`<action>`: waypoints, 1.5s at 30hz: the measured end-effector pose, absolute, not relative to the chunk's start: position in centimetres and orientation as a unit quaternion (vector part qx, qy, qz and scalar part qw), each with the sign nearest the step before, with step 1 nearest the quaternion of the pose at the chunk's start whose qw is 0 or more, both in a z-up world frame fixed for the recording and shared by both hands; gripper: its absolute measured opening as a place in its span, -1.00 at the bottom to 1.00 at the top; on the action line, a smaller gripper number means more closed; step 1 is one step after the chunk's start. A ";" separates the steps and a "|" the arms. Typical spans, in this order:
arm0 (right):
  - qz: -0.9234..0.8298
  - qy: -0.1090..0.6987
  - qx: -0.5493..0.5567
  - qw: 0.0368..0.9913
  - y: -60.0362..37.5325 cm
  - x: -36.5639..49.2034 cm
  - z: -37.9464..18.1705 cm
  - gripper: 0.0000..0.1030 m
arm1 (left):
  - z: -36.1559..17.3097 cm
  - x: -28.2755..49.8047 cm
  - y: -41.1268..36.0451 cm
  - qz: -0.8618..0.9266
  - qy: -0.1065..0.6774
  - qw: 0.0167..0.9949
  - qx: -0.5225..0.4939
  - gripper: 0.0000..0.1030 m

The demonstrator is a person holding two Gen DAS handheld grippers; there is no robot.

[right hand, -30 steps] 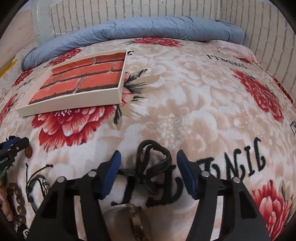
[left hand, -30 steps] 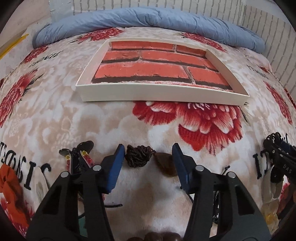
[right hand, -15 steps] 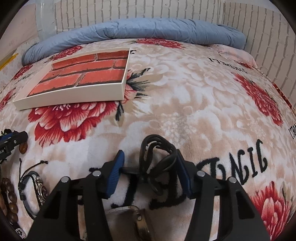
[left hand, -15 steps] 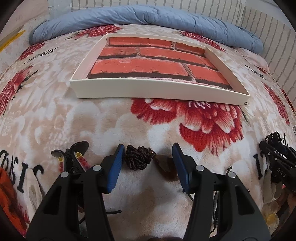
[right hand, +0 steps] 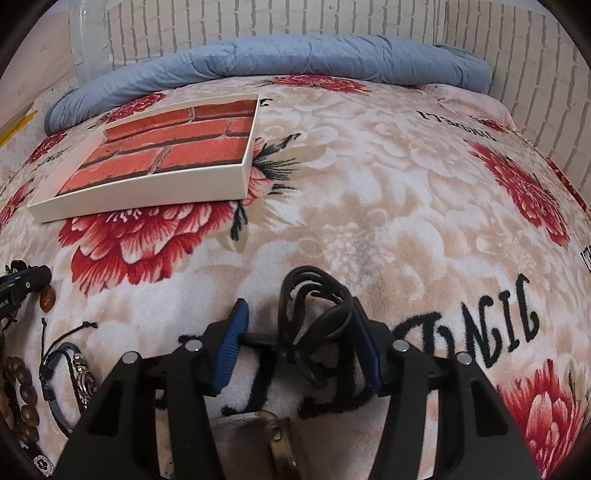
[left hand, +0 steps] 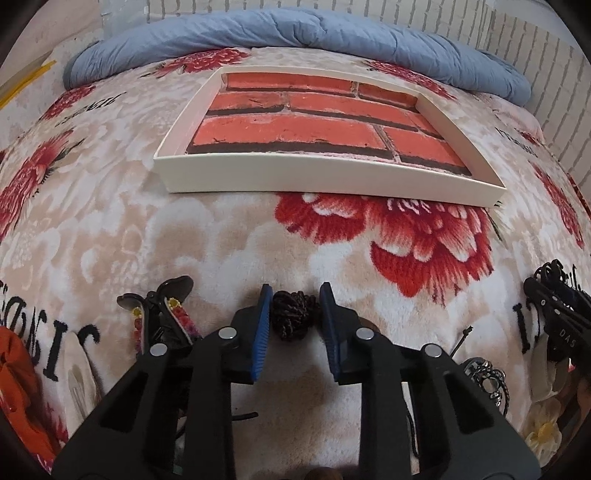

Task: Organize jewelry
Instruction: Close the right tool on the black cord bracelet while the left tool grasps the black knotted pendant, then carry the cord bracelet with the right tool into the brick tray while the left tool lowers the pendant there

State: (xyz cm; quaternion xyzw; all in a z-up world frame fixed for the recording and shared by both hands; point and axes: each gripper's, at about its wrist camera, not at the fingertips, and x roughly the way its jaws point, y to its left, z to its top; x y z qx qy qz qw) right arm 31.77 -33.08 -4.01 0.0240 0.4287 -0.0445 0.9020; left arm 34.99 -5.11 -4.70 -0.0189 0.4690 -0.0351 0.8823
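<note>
A dark brown braided hair tie [left hand: 293,314] lies on the flowered blanket. My left gripper [left hand: 293,306] is around it; its jaws are closing and both blue pads touch its sides. A black claw clip [right hand: 314,310] sits between the pads of my right gripper [right hand: 297,314], which is shut on it, the right pad against its curved arm. The shallow white box with a brick-pattern floor [left hand: 332,184] lies beyond the left gripper; in the right wrist view this box [right hand: 147,195] is at the far left.
Flower-print hair clips [left hand: 162,317] and an orange scrunchie [left hand: 18,387] lie left of the left gripper, and a metal-link bracelet [left hand: 484,376] lies to its right. A wooden bead bracelet [right hand: 22,398] and a black cord bracelet [right hand: 70,373] lie left of the right gripper. A blue duvet [left hand: 295,33] lines the far edge.
The left jaws have closed in onto the brown braided tie. The right jaws narrowed onto the black clip. Neither hand has shifted.
</note>
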 end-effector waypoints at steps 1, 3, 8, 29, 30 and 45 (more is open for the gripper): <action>-0.045 0.429 0.023 0.902 -33.0 31.8 -4.0 0.05 | -4.7 35.0 -5.1 -0.036 0.469 0.882 -0.019 -0.55; -0.045 0.428 0.021 0.902 -33.1 31.8 -4.0 0.05 | -4.6 35.0 -5.0 -0.038 0.468 0.883 -0.020 -0.57; -0.038 0.427 0.023 0.903 -33.2 31.5 -3.7 0.04 | -4.0 34.7 -5.1 -0.048 0.459 0.887 -0.020 -0.61; 0.000 0.354 0.001 0.935 -29.2 37.2 4.8 0.05 | 5.9 39.2 -3.7 -0.060 0.366 0.928 -0.022 -0.61; 0.003 0.350 0.004 0.937 -29.0 38.0 5.2 0.05 | 6.4 40.1 -3.6 -0.059 0.363 0.930 -0.024 -0.61; 0.026 0.378 0.033 0.925 -25.0 53.2 3.1 0.05 | 3.5 55.2 -1.8 -0.019 0.389 0.921 -0.023 -0.61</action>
